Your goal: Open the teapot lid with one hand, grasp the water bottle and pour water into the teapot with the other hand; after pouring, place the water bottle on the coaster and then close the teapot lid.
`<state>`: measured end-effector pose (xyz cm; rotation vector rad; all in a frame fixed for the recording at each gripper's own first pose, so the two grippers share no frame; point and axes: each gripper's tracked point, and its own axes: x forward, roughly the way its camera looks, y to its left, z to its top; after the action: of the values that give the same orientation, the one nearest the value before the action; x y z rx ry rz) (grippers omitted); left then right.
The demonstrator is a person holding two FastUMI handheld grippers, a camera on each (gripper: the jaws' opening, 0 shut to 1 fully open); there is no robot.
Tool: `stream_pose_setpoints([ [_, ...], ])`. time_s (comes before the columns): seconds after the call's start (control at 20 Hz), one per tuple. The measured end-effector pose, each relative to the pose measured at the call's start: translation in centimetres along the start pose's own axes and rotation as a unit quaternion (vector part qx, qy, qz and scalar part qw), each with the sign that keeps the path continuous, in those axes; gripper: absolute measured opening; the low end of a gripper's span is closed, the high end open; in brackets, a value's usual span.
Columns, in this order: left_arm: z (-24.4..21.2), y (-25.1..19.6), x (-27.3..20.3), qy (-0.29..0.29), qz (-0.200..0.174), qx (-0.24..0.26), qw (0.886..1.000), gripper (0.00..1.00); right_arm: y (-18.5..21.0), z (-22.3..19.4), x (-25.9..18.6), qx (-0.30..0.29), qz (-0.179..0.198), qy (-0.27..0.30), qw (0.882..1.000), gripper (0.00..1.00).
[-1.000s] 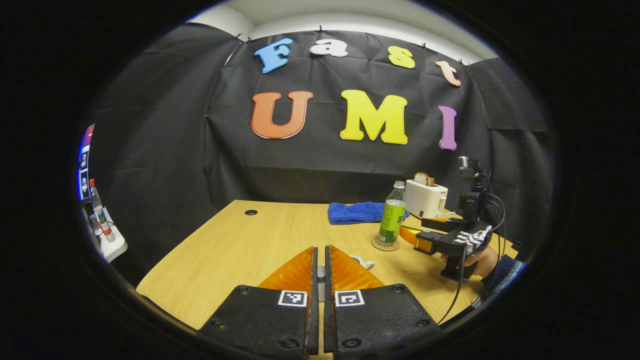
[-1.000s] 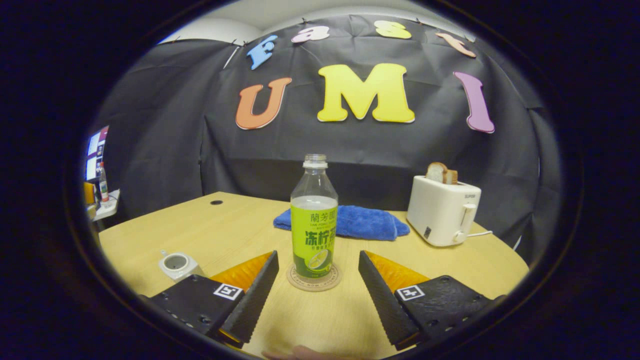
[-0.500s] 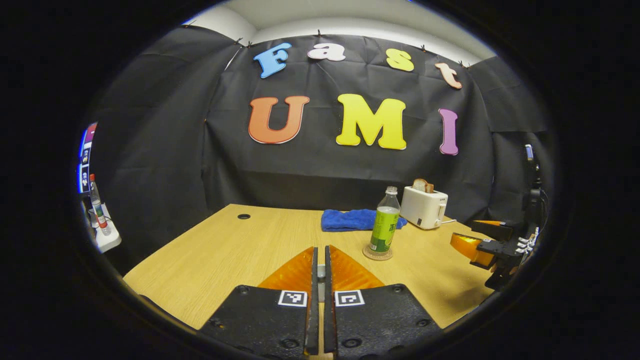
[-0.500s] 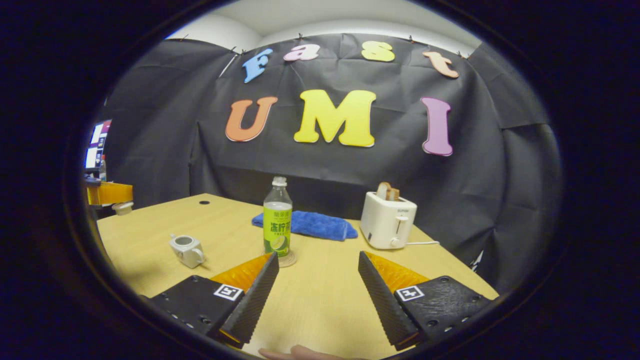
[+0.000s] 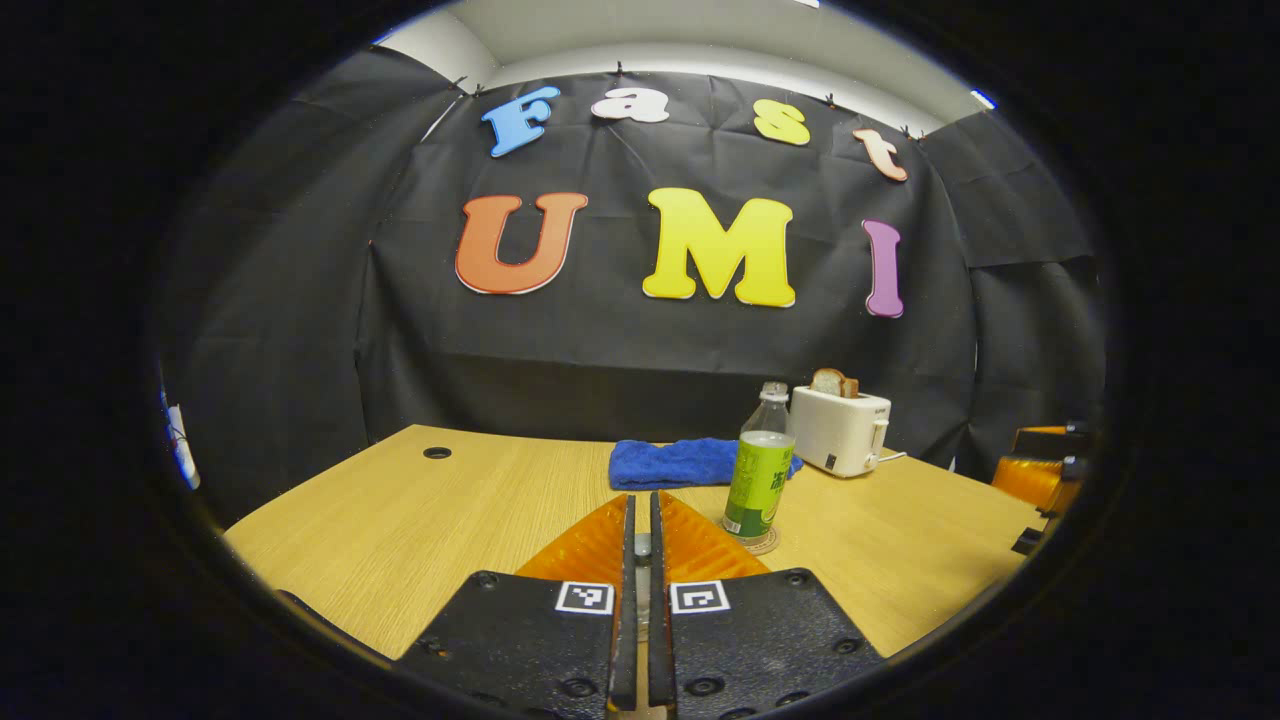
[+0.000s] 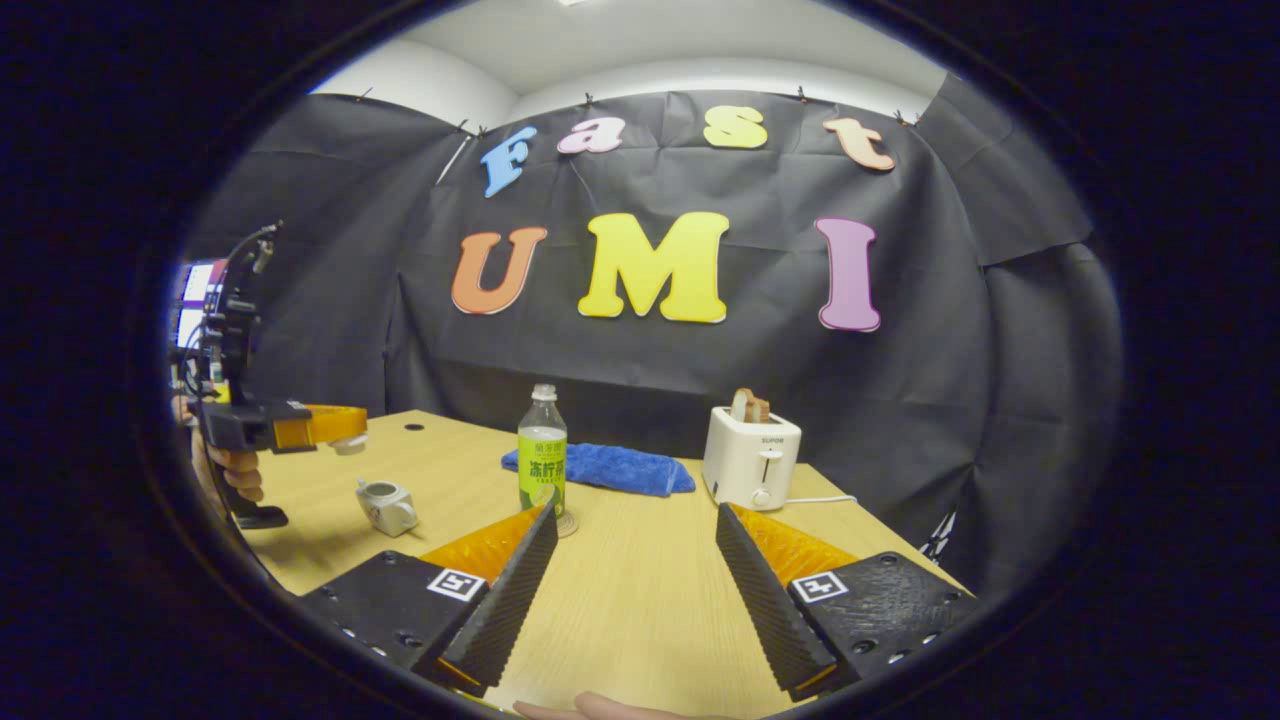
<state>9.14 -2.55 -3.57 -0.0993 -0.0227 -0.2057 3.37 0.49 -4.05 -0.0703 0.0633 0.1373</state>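
Observation:
The green-labelled water bottle [image 5: 760,475] [image 6: 542,460] stands upright with no cap on a round coaster [image 5: 764,544] [image 6: 567,526] on the wooden table [image 6: 640,600]. The small white teapot [image 6: 388,505] sits left of it with its top open. My left gripper [image 5: 640,505] is shut, and in the right gripper view this left gripper [image 6: 335,427] hangs above the teapot with the white lid [image 6: 350,444] pinched at its tip. My right gripper [image 6: 635,535] is open and holds nothing, well back from the bottle. It also shows as the right gripper [image 5: 1040,475] at the table's right edge.
A white toaster [image 6: 750,460] [image 5: 838,432] with bread stands at the back right. A folded blue cloth [image 6: 600,468] [image 5: 680,462] lies behind the bottle. There is a cable hole [image 5: 437,453] at the table's far left. A hand [image 6: 235,475] holds the left gripper's handle.
My right gripper has drawn back from the bottle, staying open. My left gripper has also pulled back and stays shut on the lid, so the bottle and toaster look smaller.

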Motion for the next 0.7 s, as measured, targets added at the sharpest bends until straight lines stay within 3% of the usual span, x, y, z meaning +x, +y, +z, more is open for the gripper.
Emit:
stream_pose_setpoints([
  [0.7, -6.4, 0.7, 3.1, 0.037, 0.021, 0.006, 0.999, 0.08, -0.9, -0.7, 0.5, 0.007, 0.005, 0.007, 1.0, 0.97],
])
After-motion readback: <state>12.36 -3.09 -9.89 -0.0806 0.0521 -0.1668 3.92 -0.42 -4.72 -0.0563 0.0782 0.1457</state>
